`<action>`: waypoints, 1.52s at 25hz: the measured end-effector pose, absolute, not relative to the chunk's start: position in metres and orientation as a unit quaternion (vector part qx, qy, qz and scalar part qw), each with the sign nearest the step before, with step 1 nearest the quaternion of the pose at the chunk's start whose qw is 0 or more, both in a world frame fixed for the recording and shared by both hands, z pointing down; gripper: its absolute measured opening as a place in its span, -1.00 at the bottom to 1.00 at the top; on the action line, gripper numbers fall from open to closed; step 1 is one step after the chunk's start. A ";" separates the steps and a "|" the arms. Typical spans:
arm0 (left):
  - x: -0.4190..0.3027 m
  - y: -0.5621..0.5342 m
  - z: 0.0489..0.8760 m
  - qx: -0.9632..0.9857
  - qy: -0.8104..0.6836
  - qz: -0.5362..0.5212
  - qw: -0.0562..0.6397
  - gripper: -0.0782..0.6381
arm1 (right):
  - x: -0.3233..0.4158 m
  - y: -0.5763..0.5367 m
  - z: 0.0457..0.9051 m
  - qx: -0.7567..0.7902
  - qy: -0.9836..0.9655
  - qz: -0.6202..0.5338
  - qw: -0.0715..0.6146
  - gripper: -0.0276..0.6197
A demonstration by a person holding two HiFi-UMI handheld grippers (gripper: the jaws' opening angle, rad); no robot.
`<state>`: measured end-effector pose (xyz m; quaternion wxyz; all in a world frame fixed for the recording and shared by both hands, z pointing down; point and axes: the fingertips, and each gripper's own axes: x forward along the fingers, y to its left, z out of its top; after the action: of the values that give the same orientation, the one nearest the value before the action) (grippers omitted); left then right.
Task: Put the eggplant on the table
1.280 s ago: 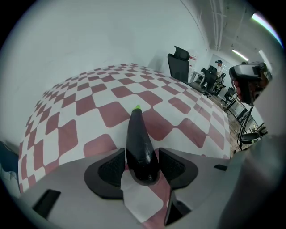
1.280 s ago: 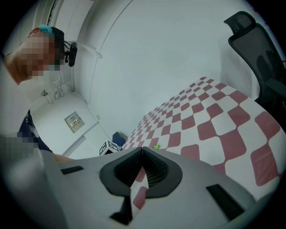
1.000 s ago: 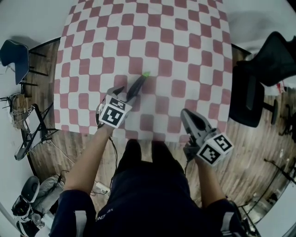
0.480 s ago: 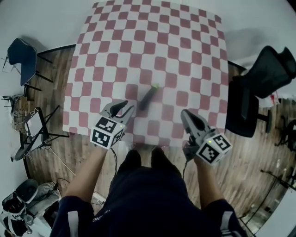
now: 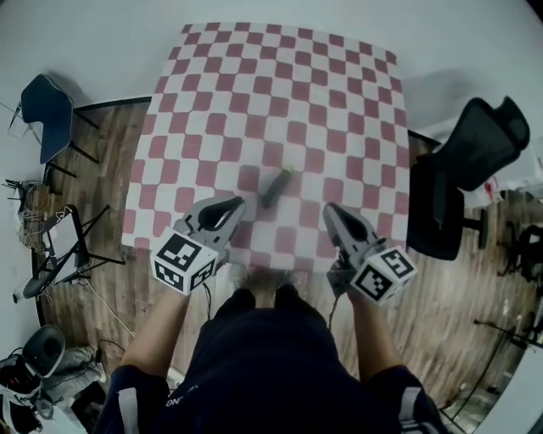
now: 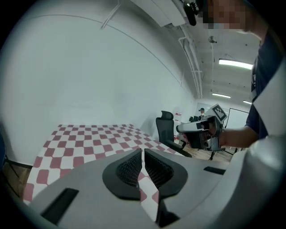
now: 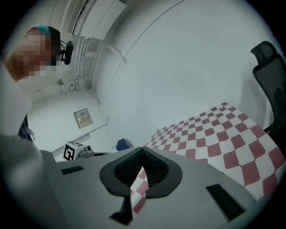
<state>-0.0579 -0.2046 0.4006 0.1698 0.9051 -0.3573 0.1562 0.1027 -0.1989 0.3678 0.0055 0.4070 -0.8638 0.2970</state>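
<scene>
Head view: eggplant (image 5: 276, 187) lies free on the table (image 5: 339, 85), job apparently done, hence left tongs (image 5: 233, 206) closing on nothing, right tongs (image 5: 331, 210) together, empty, both clear.

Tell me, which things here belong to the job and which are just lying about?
Job: eggplant, checkered table, left gripper (jaws closing on nothing), right gripper (shut, empty).
Lying about: black office chair, blue chair.

Office chair (image 5: 462, 182): black, high-backed, at the right on the wooden floor (image 5: 450, 297).
Blue chair (image 5: 47, 102): far left, near the white wall (image 5: 254, 10).
Folding stand (image 5: 68, 254): black, lower left.
</scene>
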 end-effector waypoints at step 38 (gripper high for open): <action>-0.066 -0.150 0.356 0.926 -0.334 0.088 0.155 -0.71 | 0.072 -0.149 0.342 0.399 -0.880 0.258 0.019 -0.87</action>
<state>-0.0656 -0.1501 0.3563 0.1546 0.9256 -0.3340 0.0884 0.0720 -0.1485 0.3416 0.0191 0.3992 -0.8795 0.2583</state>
